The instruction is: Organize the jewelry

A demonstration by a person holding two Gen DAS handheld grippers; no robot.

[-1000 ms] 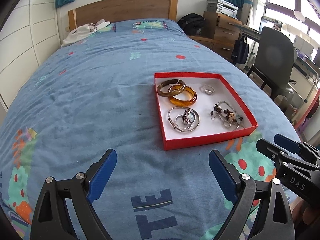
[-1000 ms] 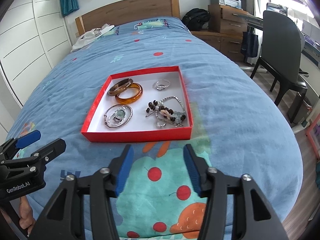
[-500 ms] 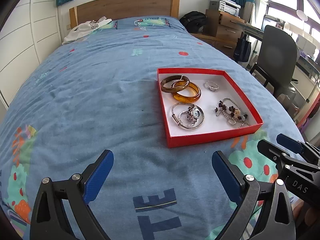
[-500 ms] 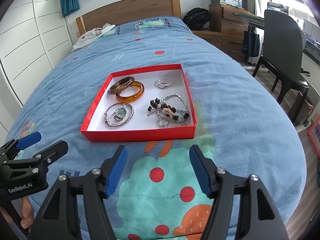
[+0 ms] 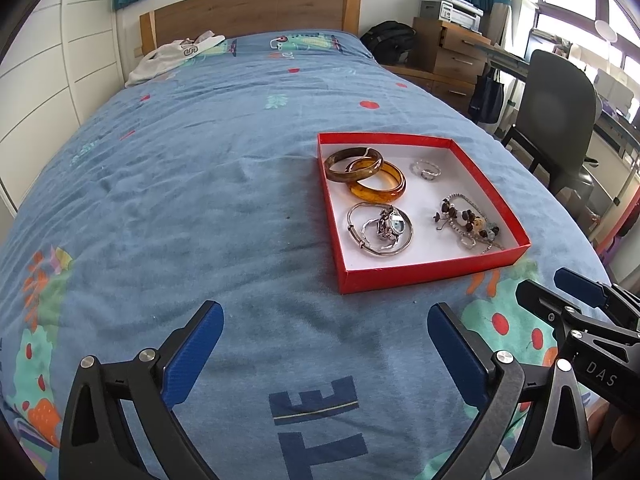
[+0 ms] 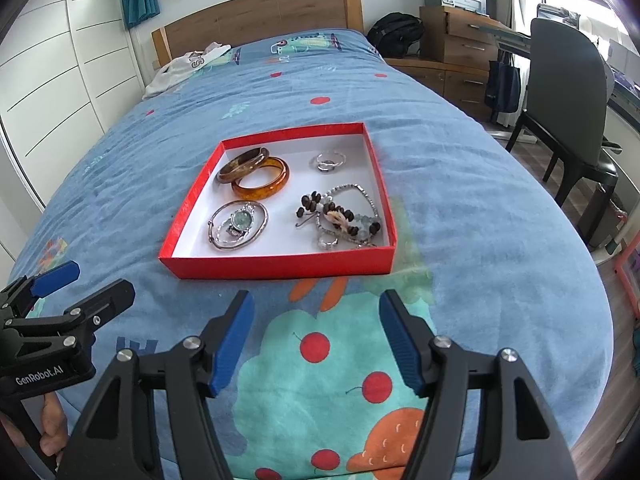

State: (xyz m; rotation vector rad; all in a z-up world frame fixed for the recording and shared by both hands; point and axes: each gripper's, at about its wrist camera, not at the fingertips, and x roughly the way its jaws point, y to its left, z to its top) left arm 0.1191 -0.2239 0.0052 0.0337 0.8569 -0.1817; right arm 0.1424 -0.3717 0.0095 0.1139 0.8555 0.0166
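while your left gripper [image 5: 324, 336] has just been opening wide with nothing between its jaws, your right gripper [image 6: 316, 330] hangs apart and empty; the red jewelry box [image 6: 276, 266] sits just beyond both on the bed [image 5: 160, 200].

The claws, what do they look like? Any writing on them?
Both are black metal frames with silver bolts and blue ridged pads. The left claw has "GenRobot.AI" printed on its side; the right claw has "DAS".

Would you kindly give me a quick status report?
Left gripper just opened wide, right gripper open, both empty. Jewelry in red box, untouched. Nothing in the way.
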